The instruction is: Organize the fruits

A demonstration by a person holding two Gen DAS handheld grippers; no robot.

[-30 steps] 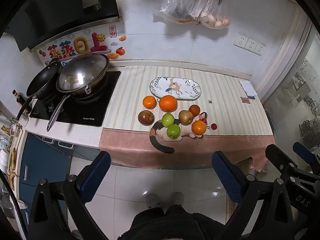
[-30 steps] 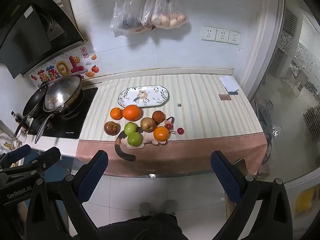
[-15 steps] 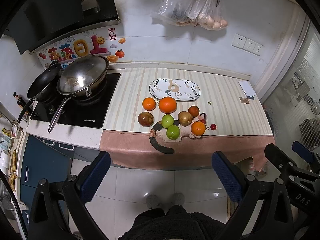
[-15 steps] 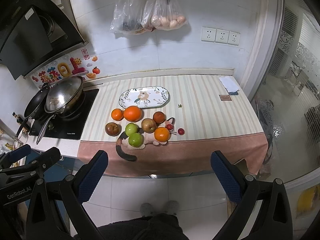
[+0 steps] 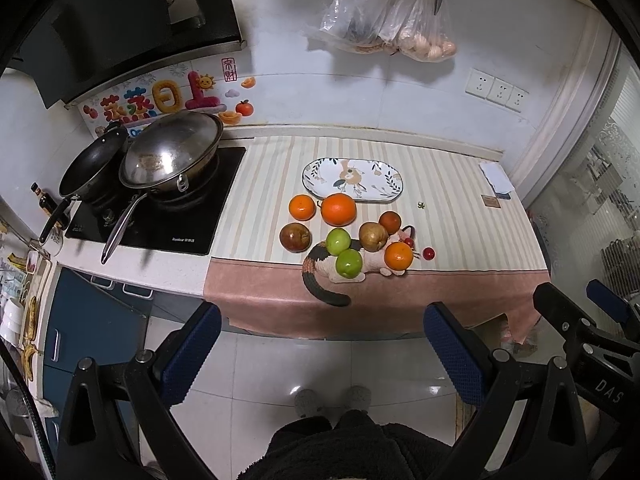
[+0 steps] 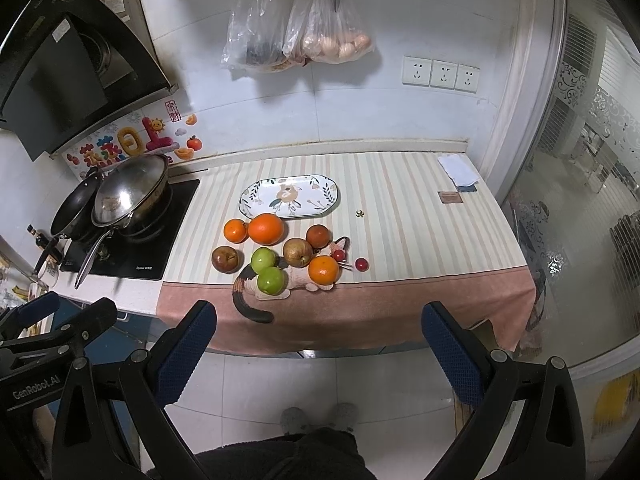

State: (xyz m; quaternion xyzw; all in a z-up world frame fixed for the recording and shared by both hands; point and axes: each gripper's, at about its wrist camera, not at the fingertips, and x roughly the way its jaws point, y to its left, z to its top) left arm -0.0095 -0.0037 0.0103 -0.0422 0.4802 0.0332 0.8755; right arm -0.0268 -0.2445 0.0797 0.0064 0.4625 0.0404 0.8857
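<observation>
Hovering over the floor short of the counter, left gripper [image 5: 322,354] and right gripper [image 6: 320,350] both have their fingers spread wide, nothing between them. Fruit sits clustered on the striped cloth [image 6: 420,216], just in front of the empty oval plate [image 6: 289,197]. Large orange [image 6: 266,229] and small orange [image 6: 235,230] are nearest the plate. Two green apples [image 6: 267,270] touch each other and lie on a cat-shaped mat [image 6: 256,300]. A third orange [image 6: 324,270] is beside them. Brown pear [image 6: 297,252] is mid-cluster. Lidded wok [image 5: 172,156] stands on the cooktop, left.
</observation>
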